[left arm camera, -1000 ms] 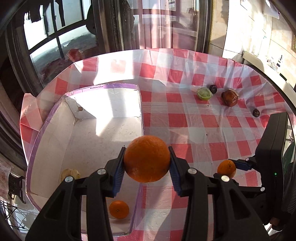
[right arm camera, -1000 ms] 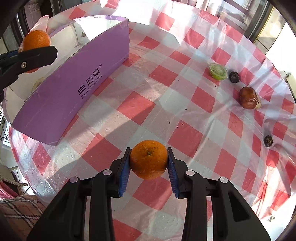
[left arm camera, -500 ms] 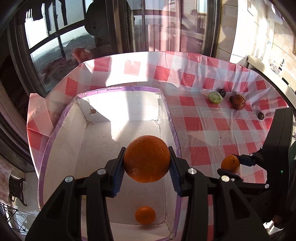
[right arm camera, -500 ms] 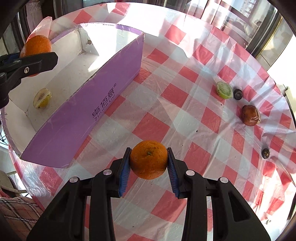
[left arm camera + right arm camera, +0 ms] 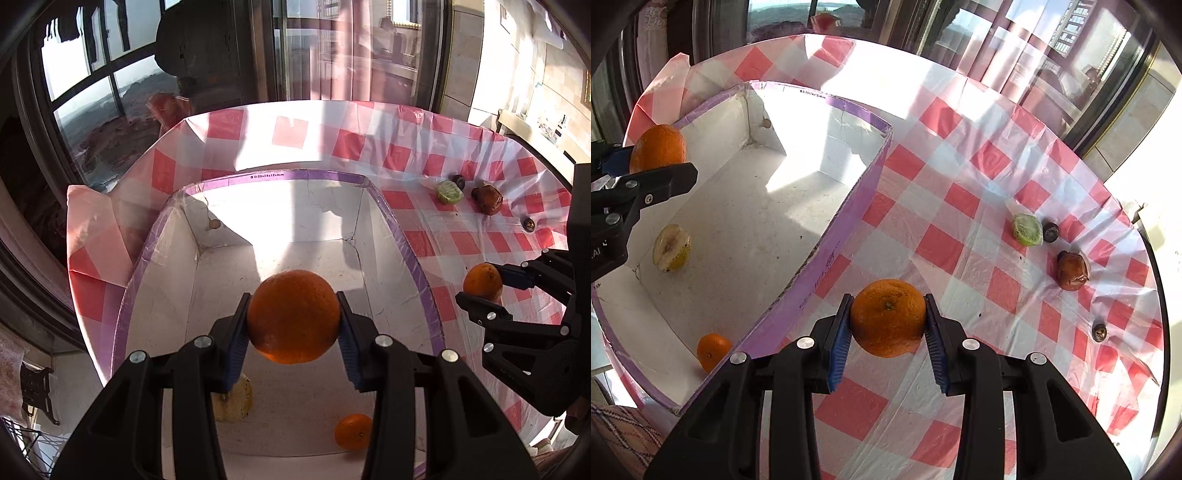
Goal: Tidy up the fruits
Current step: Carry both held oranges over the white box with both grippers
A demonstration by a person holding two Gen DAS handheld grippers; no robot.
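My left gripper is shut on a large orange and holds it above the inside of the purple-edged white box; this orange also shows in the right wrist view. My right gripper is shut on a smaller orange above the checked cloth, just right of the box wall; it also shows in the left wrist view. In the box lie a small orange and a pale half fruit.
On the red-and-white checked tablecloth at the far right lie a green kiwi half, a brown fruit and two small dark fruits. Windows and curtains stand behind the table.
My left gripper has carried the large orange left, from over the box's right wall to over its middle. My right gripper has moved with its orange closer to the box wall.
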